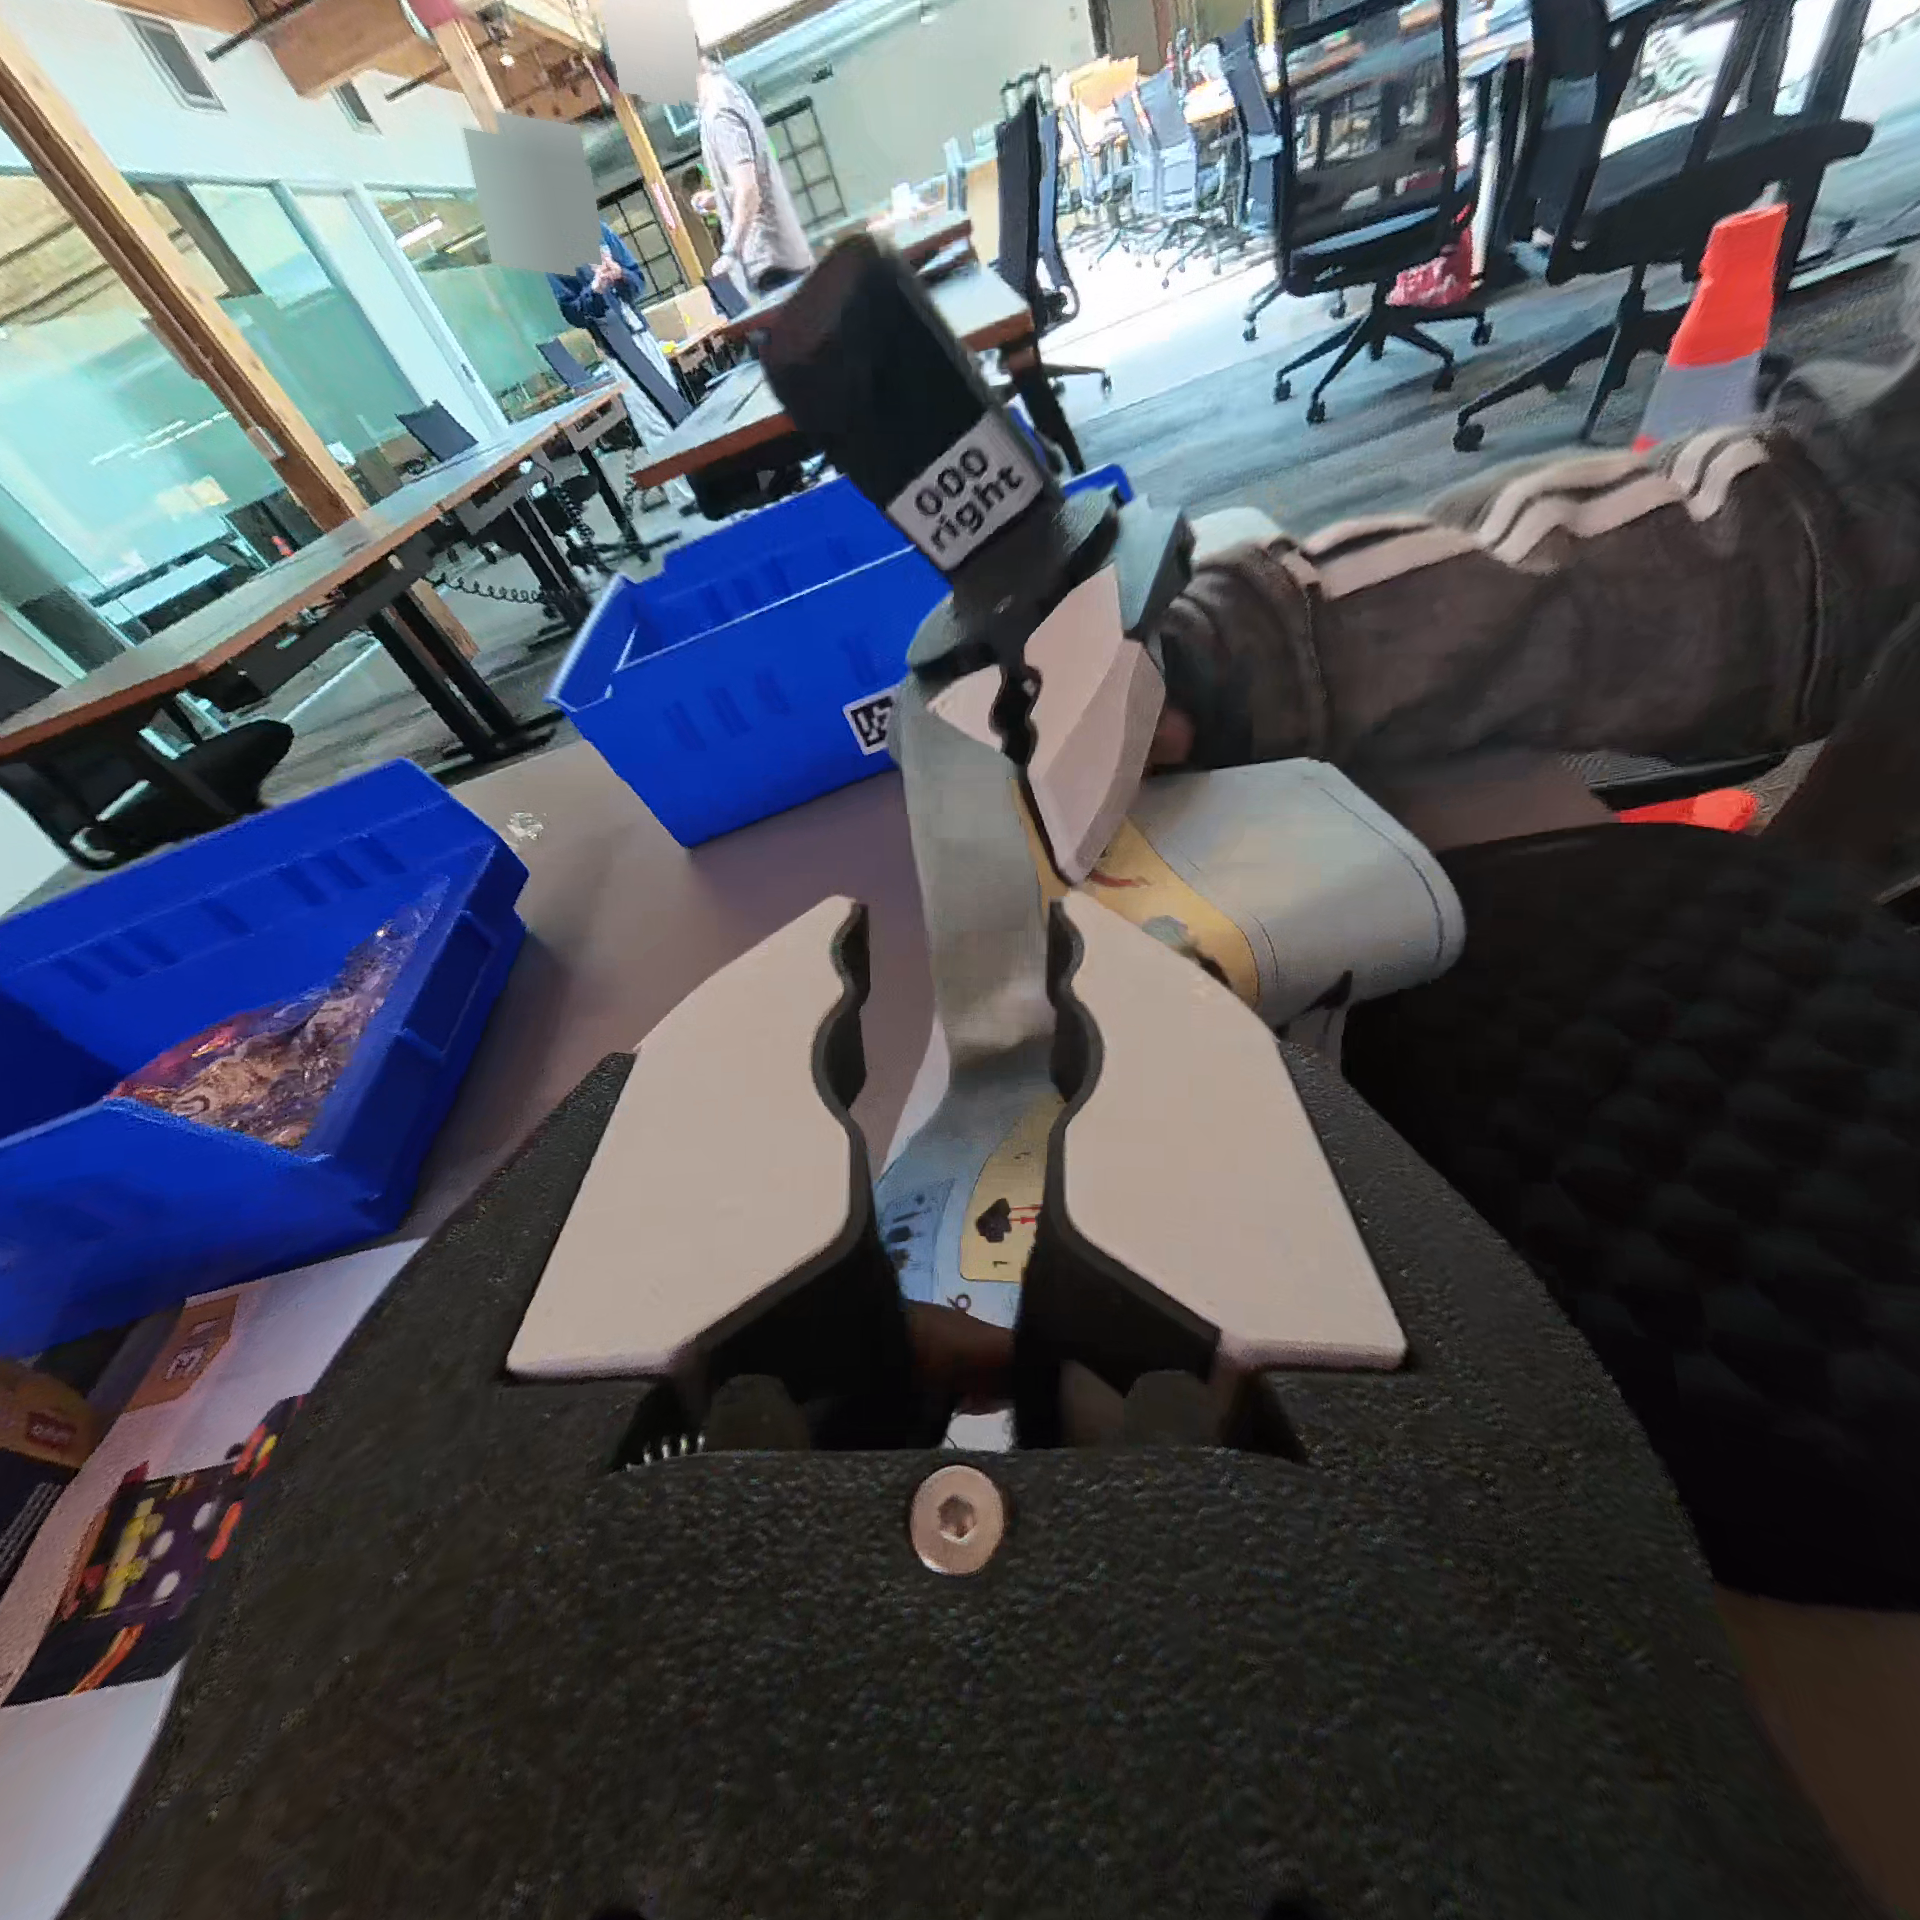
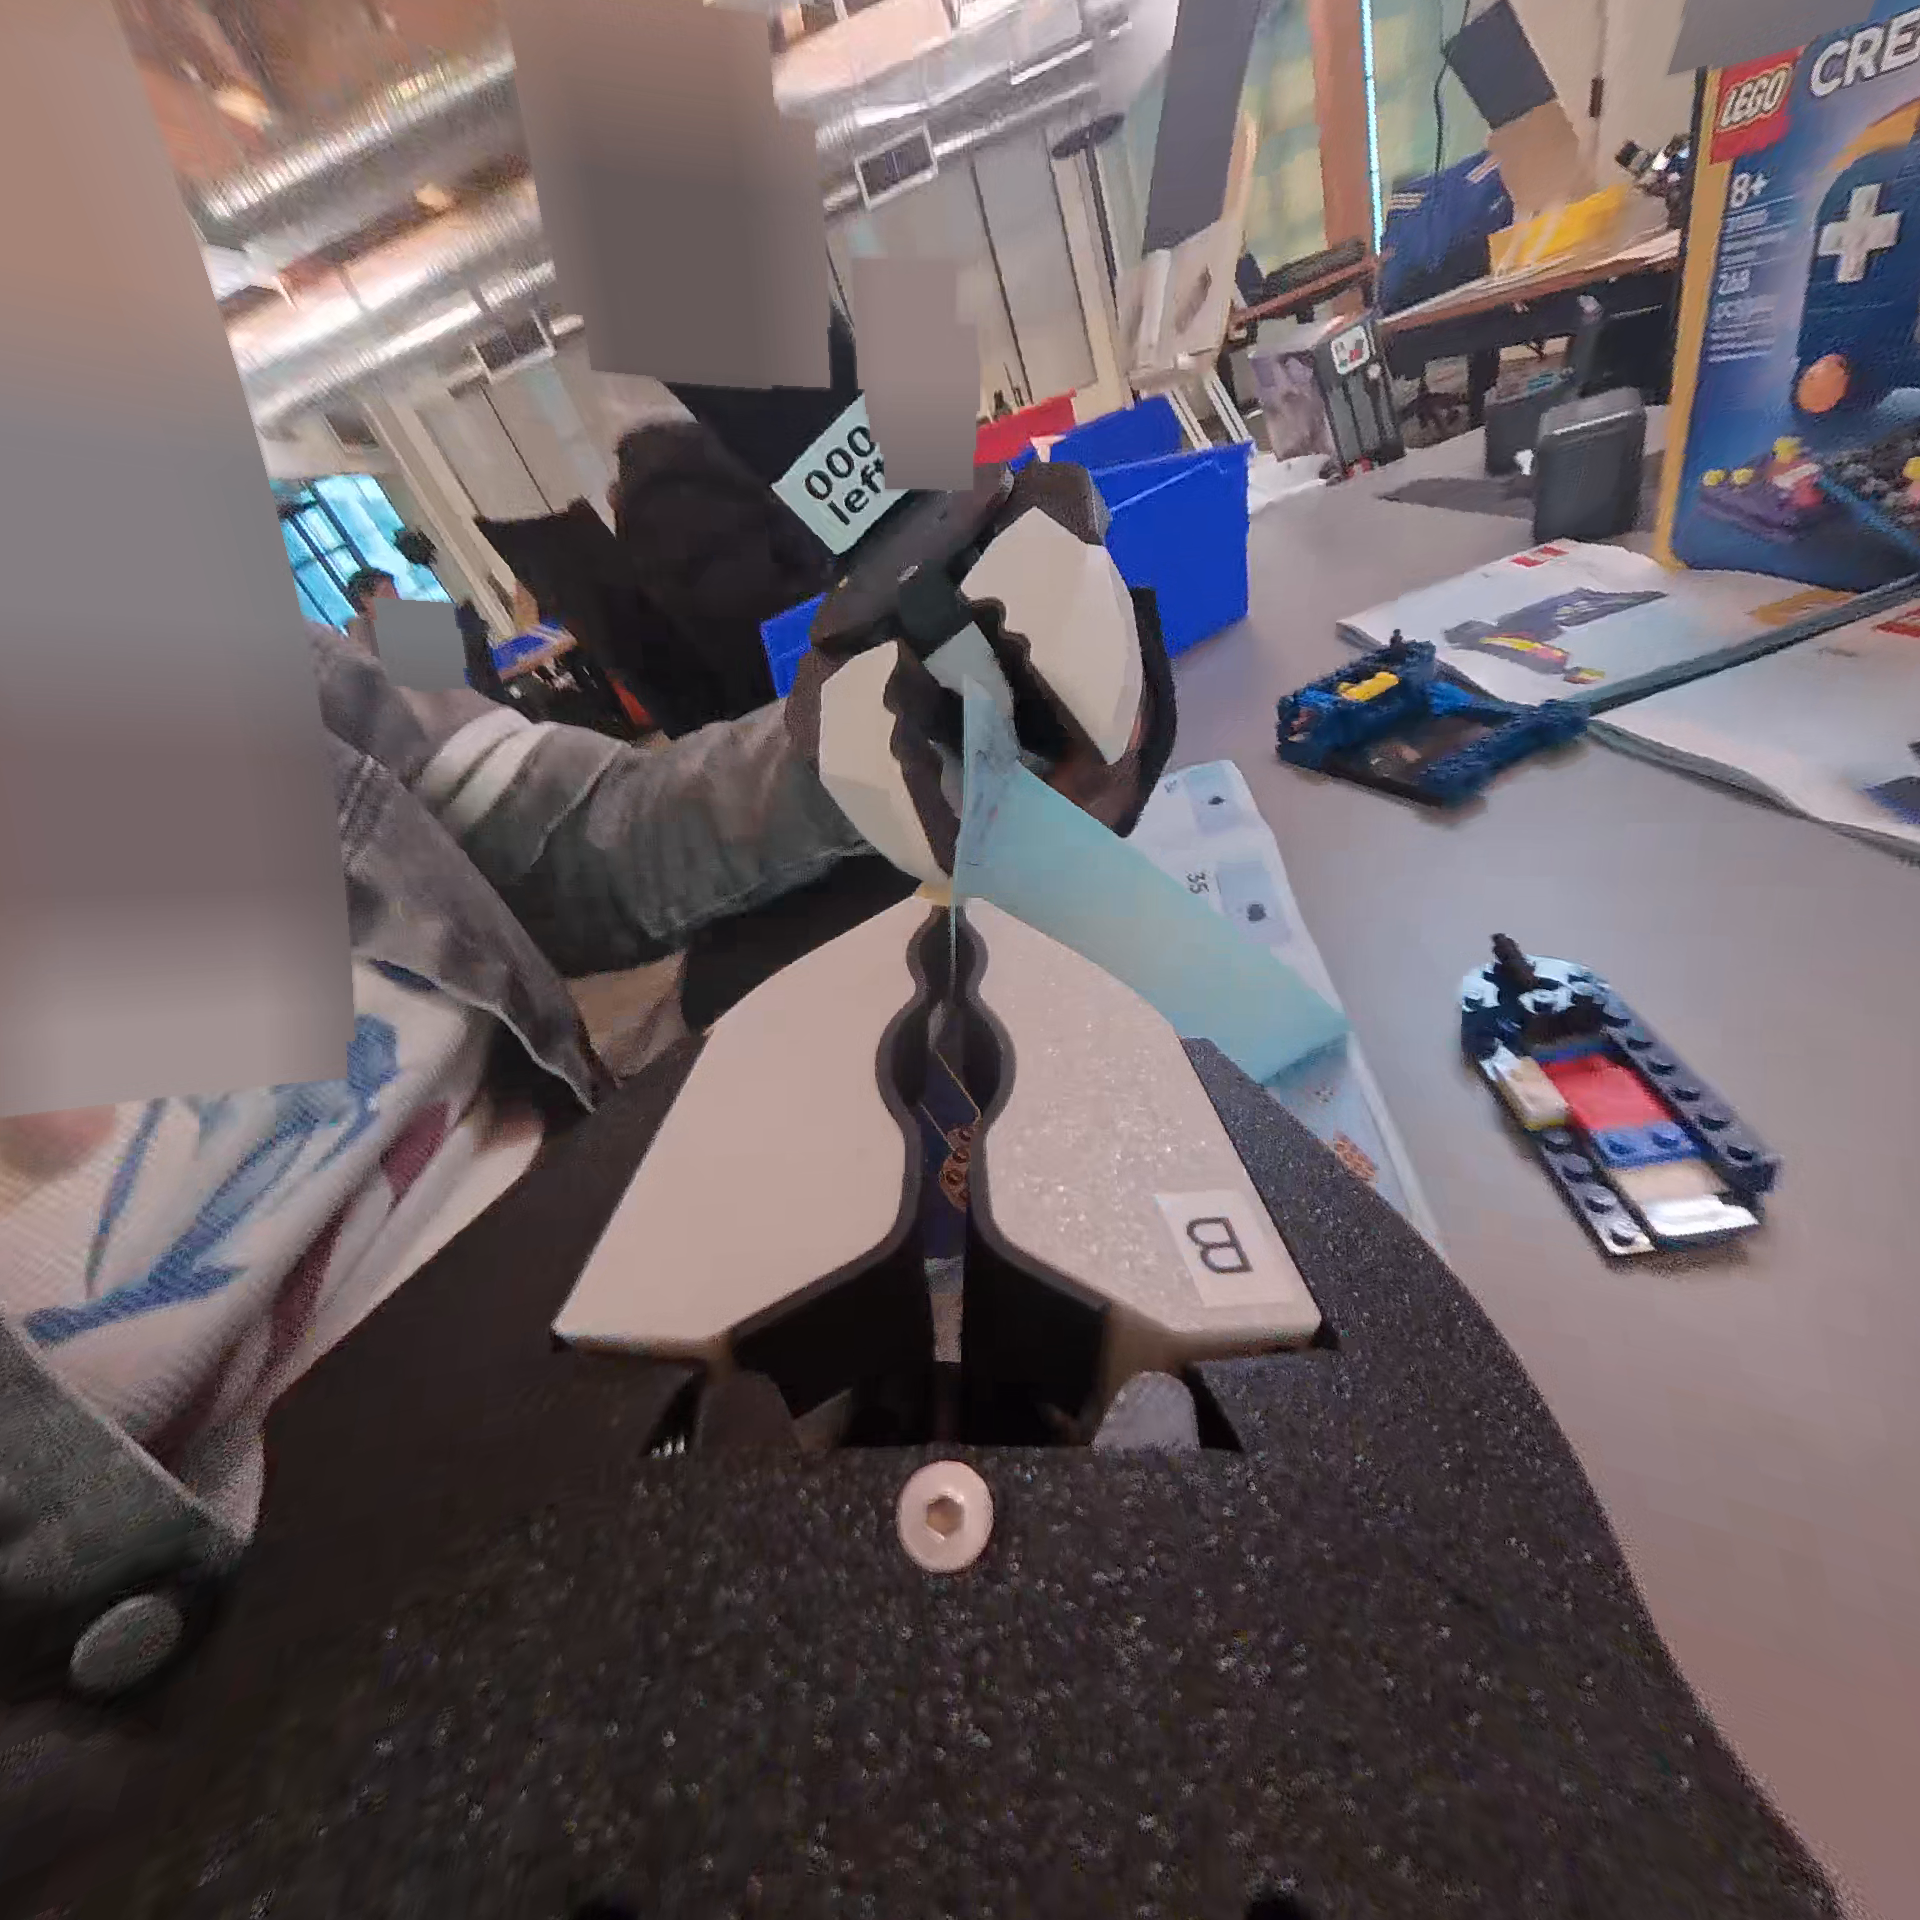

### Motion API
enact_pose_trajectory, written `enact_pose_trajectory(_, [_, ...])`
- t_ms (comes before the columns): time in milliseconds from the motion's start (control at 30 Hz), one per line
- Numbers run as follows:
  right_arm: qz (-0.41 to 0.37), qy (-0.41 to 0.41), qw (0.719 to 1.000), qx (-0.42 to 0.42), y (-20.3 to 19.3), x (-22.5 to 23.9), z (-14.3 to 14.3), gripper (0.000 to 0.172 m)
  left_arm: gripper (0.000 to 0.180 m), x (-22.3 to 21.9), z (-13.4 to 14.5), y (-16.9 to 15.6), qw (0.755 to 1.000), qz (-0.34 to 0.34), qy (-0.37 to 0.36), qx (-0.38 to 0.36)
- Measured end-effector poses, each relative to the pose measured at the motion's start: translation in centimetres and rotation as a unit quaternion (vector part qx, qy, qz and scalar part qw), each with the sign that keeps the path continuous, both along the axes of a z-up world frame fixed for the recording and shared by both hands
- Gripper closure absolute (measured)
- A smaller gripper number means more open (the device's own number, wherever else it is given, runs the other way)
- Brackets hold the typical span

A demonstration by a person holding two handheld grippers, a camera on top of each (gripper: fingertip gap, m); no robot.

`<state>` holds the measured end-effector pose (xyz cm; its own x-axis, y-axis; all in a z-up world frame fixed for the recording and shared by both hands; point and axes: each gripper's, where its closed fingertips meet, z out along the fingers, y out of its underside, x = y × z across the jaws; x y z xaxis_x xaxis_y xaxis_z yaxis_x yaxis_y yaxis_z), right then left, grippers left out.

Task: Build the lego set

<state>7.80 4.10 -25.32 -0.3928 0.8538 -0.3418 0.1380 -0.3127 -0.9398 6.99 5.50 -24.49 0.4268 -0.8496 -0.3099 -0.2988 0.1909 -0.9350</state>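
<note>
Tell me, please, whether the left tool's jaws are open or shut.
Open. The left tool has a clear gap between its fingers; a raised booklet page passes through that gap, unclamped.

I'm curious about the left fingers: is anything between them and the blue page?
Nothing visible. The page hangs between the left gripper's open fingers, with a gap at one finger. The right gripper pinches it.

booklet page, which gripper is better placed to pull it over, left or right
Probably right. The right gripper is shut on the page edge, while the left gripper stands open with the curled sheet loose between its fingers.
</note>
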Motion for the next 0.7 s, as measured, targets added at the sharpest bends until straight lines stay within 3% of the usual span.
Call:
enact_pose_trajectory(100, [0.011, 0.004, 0.999, -0.033, -1.0, -1.6, 0.6, 0.171, 0.161, -0.3, 0.4, -0.9, 1.000, -0.016, 0.006, -0.015])
enact_pose_trajectory(133, [0.007, 0.003, 0.999, -0.034, -0.8, -1.7, 0.5, 0.169, 0.173, -0.6, 0.6, -0.8, 1.000, -0.013, 0.003, -0.010])
enact_pose_trajectory(367, [0.101, 0.069, 0.979, -0.165, -1.6, -0.5, 3.1, 0.136, 0.179, -0.8, 0.7, -1.2, 0.999, -0.036, -0.019, -0.020])
enact_pose_trajectory(700, [0.109, 0.064, 0.972, -0.200, -1.3, -0.5, 3.1, 0.149, 0.180, -0.9, 0.3, -1.6, 0.999, -0.042, 0.015, 0.010])
